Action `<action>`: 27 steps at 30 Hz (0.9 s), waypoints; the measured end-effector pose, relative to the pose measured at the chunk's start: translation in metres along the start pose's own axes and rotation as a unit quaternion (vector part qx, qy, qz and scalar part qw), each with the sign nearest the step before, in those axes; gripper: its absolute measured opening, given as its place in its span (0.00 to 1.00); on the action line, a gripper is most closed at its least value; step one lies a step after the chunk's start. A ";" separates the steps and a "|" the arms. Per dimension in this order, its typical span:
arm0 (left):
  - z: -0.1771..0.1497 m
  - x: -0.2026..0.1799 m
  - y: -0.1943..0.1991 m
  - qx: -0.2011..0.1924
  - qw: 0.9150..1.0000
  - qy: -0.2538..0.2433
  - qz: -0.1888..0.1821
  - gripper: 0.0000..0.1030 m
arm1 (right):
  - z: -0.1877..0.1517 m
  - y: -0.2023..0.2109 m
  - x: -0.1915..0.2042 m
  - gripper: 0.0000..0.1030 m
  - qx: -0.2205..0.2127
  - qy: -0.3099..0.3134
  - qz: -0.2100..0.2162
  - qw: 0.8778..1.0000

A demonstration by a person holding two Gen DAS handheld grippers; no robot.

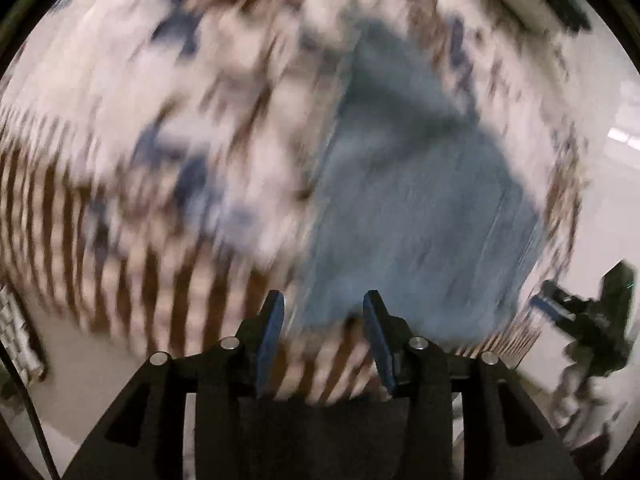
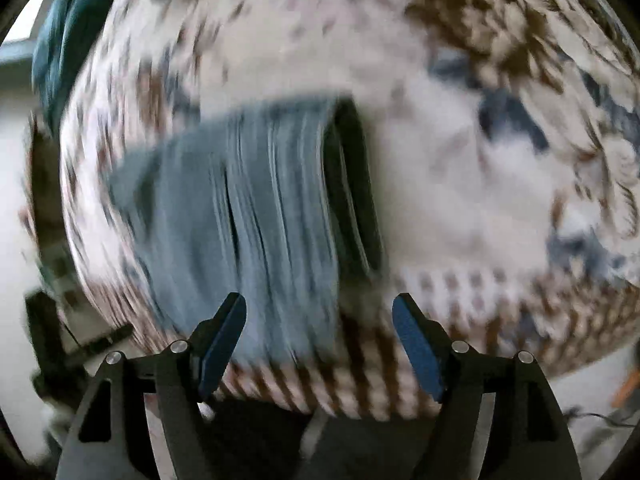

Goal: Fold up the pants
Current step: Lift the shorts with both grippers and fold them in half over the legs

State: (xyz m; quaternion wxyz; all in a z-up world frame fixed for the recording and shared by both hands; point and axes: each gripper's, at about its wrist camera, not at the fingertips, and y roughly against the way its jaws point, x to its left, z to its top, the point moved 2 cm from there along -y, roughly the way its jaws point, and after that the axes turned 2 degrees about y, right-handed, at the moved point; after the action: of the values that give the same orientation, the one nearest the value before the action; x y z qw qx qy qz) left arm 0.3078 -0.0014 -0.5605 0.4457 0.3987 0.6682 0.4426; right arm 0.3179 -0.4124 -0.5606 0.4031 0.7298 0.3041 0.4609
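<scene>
Both views motion-blurred. Pants (image 2: pixel 244 216) are lying in a compact blue bundle on the patterned cloth (image 2: pixel 440 184) of the table. Left gripper (image 1: pixel 323 312) and right gripper (image 2: pixel 319 316) are hovering near the bundle, jaws apart, empty. Judgement: slow down, square edges before pressing.

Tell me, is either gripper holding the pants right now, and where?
Nothing is held. The left gripper and right gripper both have open, empty jaws above the pants.
</scene>
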 end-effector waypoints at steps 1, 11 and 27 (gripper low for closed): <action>0.020 -0.009 -0.002 -0.011 1.000 -0.002 -0.006 0.37 | 0.016 -0.002 -0.004 0.76 -0.011 -0.015 0.010 1.000; 0.115 -0.057 -0.046 -0.057 0.997 -0.043 0.000 0.13 | 0.073 0.014 -0.010 0.11 -0.106 -0.035 0.017 0.994; 0.027 -0.003 -0.046 0.013 1.000 -0.020 -0.010 0.39 | -0.014 -0.008 -0.042 0.58 0.021 -0.030 0.034 0.999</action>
State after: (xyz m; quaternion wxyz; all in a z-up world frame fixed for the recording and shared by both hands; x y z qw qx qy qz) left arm 0.3274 -0.0111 -0.6093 0.4578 0.4065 0.6690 0.4215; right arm 0.2881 -0.4387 -0.5817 0.3805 0.7615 0.2767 0.4459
